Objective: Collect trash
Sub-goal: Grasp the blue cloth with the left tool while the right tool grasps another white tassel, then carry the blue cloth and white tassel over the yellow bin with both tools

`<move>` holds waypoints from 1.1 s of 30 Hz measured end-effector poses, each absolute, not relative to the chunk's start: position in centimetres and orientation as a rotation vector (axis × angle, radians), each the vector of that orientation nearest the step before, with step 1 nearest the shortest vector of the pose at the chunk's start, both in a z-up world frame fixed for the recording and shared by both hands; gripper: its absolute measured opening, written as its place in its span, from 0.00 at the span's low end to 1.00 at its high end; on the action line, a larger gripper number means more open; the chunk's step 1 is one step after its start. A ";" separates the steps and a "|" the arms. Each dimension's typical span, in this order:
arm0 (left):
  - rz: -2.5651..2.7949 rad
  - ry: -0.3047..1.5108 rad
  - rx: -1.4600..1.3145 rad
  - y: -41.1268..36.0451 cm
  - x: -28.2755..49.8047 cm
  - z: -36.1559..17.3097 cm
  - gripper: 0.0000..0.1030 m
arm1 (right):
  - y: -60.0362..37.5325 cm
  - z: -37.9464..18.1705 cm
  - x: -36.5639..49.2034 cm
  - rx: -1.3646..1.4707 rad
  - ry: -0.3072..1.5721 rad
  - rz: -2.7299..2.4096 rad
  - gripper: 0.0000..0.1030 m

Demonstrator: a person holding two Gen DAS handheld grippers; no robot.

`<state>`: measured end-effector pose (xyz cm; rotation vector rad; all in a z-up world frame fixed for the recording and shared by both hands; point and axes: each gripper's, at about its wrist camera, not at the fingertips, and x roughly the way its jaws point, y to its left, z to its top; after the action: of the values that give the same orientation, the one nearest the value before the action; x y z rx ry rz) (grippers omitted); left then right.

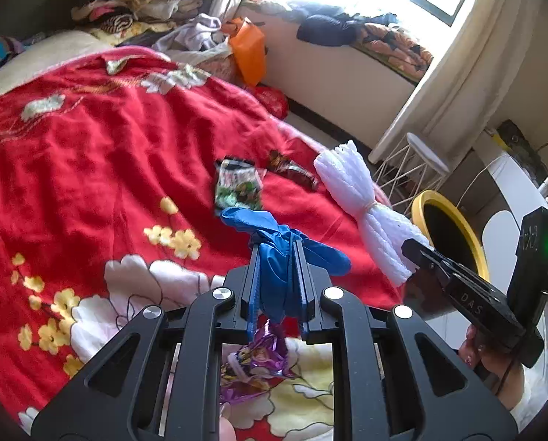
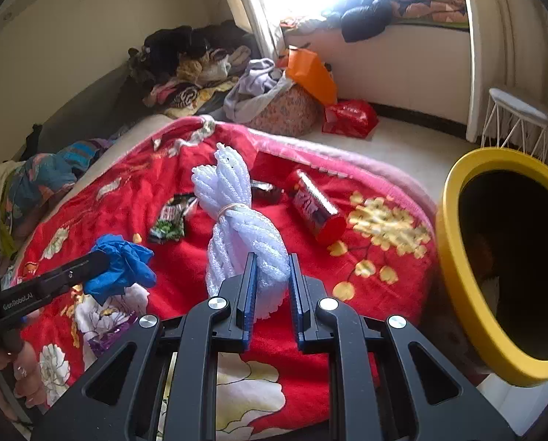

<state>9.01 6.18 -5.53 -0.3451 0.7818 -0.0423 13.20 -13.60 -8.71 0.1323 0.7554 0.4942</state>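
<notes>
1. The left gripper (image 1: 277, 257) squeezes a crumpled blue rubber glove (image 1: 274, 242) above the red flowered blanket (image 1: 90, 154).
2. The right gripper (image 2: 272, 275) pinches a white foam net bundle (image 2: 237, 235) beside the yellow-rimmed round bin (image 2: 454, 257).
3. Snack wrappers (image 1: 237, 187) lie on the blanket.

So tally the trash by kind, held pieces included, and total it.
Blue glove, in left hand-held gripper: 1
White foam netting bundle, in right hand-held gripper: 1
Snack wrappers: 4
Total: 6
</notes>
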 end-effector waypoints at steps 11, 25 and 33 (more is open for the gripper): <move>-0.084 0.731 -0.312 3.8 9.6 -3.4 0.11 | -17.0 -6.5 12.4 0.158 0.676 0.442 0.15; -0.163 0.694 -0.248 -0.6 10.5 -1.5 0.11 | -21.7 -4.8 11.6 0.197 0.595 0.319 0.15; -0.205 0.688 -0.223 -2.9 10.9 -1.1 0.11 | -24.5 -4.5 11.5 0.226 0.573 0.255 0.15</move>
<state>10.93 -2.88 -1.15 -0.2227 0.6876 -0.2053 11.45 -24.46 -4.46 0.2258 0.5726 0.2548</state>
